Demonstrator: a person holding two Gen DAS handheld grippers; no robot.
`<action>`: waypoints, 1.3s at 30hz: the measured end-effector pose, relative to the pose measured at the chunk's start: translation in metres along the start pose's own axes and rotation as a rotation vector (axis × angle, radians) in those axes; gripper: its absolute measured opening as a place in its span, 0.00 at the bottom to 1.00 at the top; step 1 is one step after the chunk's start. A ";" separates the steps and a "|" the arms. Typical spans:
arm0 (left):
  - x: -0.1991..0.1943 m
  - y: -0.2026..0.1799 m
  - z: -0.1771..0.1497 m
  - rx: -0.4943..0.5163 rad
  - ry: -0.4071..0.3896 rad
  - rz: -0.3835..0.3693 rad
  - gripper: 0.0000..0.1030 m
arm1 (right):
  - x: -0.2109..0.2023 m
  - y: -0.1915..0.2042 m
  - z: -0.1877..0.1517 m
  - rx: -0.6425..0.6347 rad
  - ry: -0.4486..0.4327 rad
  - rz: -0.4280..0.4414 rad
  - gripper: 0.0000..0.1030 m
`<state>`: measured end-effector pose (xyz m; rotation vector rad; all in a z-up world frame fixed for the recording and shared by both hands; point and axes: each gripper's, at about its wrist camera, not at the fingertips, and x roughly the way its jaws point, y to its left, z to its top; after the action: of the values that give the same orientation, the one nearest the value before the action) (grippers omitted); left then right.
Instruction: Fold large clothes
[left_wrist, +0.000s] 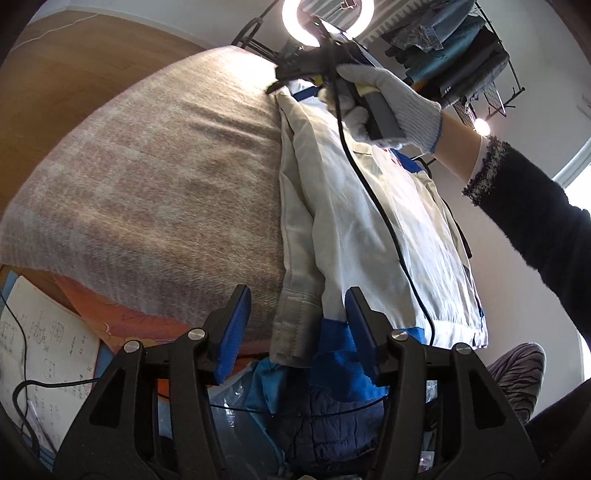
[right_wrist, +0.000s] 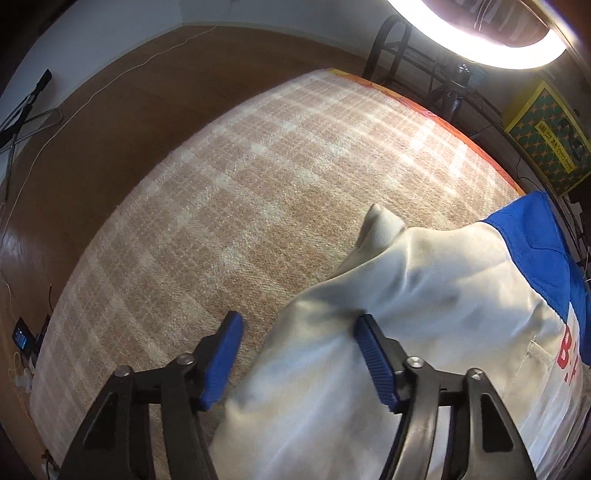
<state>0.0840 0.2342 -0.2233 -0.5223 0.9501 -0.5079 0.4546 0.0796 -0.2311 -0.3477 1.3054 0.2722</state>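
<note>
A white jacket with blue panels (left_wrist: 376, 229) lies on a beige plaid blanket (left_wrist: 155, 192), its grey ribbed cuff (left_wrist: 293, 328) hanging over the near edge. My left gripper (left_wrist: 295, 325) is open, its blue pads either side of that cuff and hem. The right gripper, held in a white gloved hand (left_wrist: 384, 103), sits at the jacket's far end. In the right wrist view the right gripper (right_wrist: 297, 360) is open over the jacket's white edge (right_wrist: 369, 332), which carries red letters (right_wrist: 567, 354). A fabric corner (right_wrist: 380, 225) sticks up ahead.
A ring light (left_wrist: 321, 18) stands beyond the blanket (right_wrist: 240, 192), and a rack of folded clothes (left_wrist: 454, 48) is at the back right. A notebook (left_wrist: 40, 332) and a dark garment pile (left_wrist: 332, 417) lie below the near edge. Wood floor (right_wrist: 92, 122) surrounds the bed.
</note>
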 end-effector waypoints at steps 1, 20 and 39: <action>-0.001 0.000 0.001 -0.004 -0.001 0.004 0.54 | -0.003 -0.006 -0.002 0.005 -0.003 0.007 0.38; 0.039 -0.024 0.028 0.032 0.115 0.126 0.42 | -0.023 -0.050 -0.021 0.183 -0.159 0.278 0.01; 0.029 -0.150 0.037 0.373 0.141 0.198 0.13 | -0.097 -0.127 -0.069 0.369 -0.350 0.424 0.00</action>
<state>0.1031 0.1091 -0.1305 -0.0561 1.0004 -0.5321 0.4193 -0.0646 -0.1404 0.2862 1.0438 0.4191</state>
